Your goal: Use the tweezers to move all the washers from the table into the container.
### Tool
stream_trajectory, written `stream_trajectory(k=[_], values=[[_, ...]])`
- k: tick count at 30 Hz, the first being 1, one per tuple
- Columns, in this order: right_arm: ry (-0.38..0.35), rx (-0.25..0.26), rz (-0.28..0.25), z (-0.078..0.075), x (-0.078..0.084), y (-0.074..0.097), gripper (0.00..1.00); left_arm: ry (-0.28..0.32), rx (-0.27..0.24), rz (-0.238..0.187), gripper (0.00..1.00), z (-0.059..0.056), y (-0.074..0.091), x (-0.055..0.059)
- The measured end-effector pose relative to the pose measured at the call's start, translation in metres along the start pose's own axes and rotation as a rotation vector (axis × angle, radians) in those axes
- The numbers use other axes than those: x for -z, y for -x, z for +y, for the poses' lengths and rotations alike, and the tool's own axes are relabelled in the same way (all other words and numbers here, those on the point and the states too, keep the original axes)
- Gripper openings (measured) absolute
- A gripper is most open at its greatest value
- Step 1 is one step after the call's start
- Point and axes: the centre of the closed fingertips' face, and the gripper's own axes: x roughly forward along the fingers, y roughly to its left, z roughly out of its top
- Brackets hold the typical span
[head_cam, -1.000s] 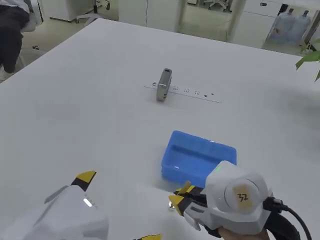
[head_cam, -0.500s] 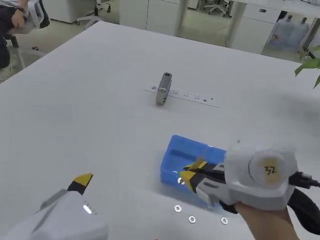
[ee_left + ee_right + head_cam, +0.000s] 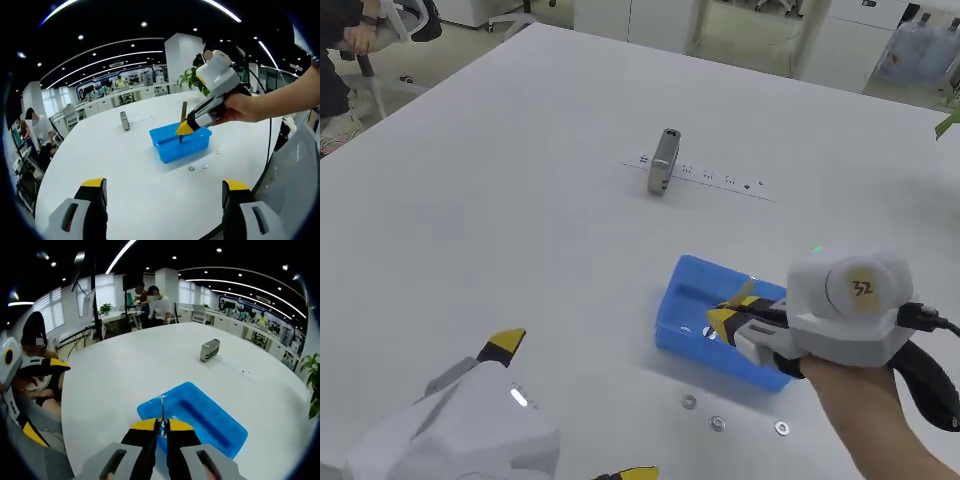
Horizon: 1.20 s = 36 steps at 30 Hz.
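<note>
The right gripper (image 3: 732, 315) is clamped on a thin pair of metal tweezers (image 3: 162, 409), which stand nearly upright with their tips pointing down into the blue container (image 3: 698, 352). Three washers (image 3: 717, 424) lie in a loose row on the white table (image 3: 520, 220), just beside the container on the person's side and nearest this gripper. Whether the tweezers carry a washer – or any lie inside the container – is too small to tell. The left gripper (image 3: 164, 184) hangs well apart, jaws spread wide and empty.
</note>
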Motion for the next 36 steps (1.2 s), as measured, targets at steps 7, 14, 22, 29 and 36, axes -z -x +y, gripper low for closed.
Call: stream_trajectory(k=[7, 14, 22, 29, 36], values=[[-0.008, 0.005, 0.023, -0.003, 0.008, -0.008, 0.02, 0.002, -0.002, 0.004, 0.97, 0.001, -0.001, 0.001], [-0.008, 0.006, 0.049, -0.004, 0.018, -0.014, 0.02, -0.001, -0.007, 0.010, 0.96, 0.002, -0.001, 0.002], [-0.050, 0.000, 0.044, -0.008, 0.016, -0.017, 0.03, -0.008, -0.008, 0.016, 0.96, 0.002, -0.001, 0.003], [-0.032, 0.021, 0.043, -0.009, 0.014, -0.011, 0.04, -0.011, -0.008, 0.018, 0.96, 0.002, -0.001, 0.004], [-0.036, 0.040, -0.011, -0.011, -0.005, 0.005, 0.04, -0.016, -0.005, 0.022, 0.96, 0.001, -0.001, 0.004]])
